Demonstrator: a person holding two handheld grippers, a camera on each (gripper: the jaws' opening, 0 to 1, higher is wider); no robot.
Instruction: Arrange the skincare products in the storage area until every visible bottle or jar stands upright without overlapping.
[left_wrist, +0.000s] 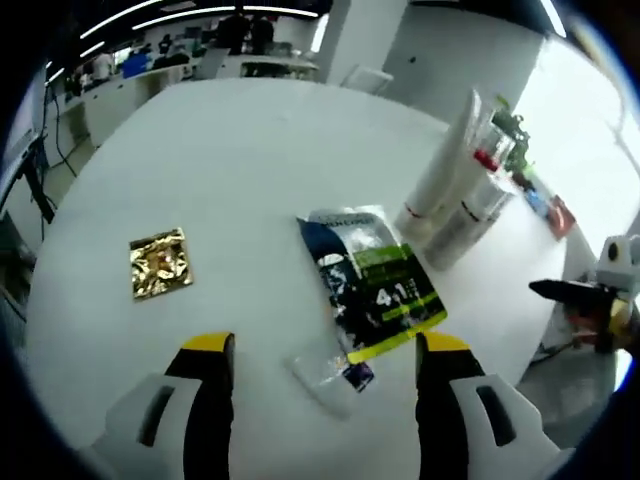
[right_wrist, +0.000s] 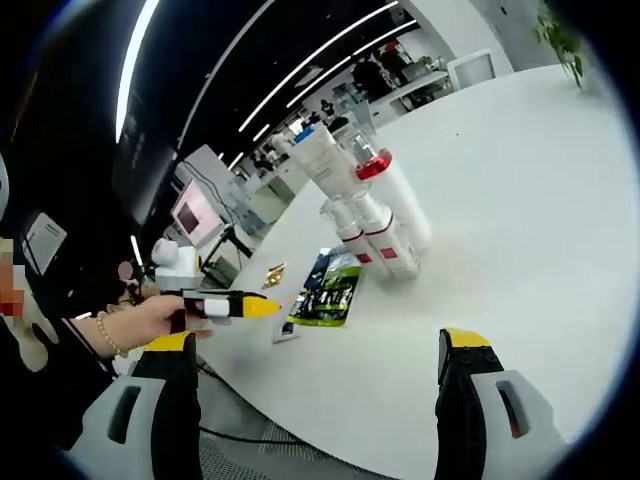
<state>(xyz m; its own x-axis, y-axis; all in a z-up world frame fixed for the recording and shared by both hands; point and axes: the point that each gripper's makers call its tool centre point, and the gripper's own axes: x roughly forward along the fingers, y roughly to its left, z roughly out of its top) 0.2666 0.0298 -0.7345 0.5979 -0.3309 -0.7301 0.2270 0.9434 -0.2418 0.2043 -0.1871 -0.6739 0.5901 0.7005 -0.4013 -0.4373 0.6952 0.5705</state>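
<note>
A cluster of white skincare tubes and bottles (left_wrist: 452, 190) stands upright at the table's far right; one has a red cap (right_wrist: 372, 166). The same cluster (right_wrist: 375, 230) appears in the right gripper view. A blue and green packet (left_wrist: 378, 290) lies flat in front of them, with a small clear sachet (left_wrist: 335, 380) at its near end. A gold sachet (left_wrist: 160, 263) lies apart to the left. My left gripper (left_wrist: 323, 347) hovers open just short of the clear sachet. My right gripper (right_wrist: 320, 342) is open over the table edge, holding nothing.
The white round table (left_wrist: 240, 150) has wide bare room at the far left. The right gripper (left_wrist: 580, 296) enters from the right past the table edge. A hand holds the left gripper (right_wrist: 235, 305) near the packet (right_wrist: 325, 290). Desks and people stand far behind.
</note>
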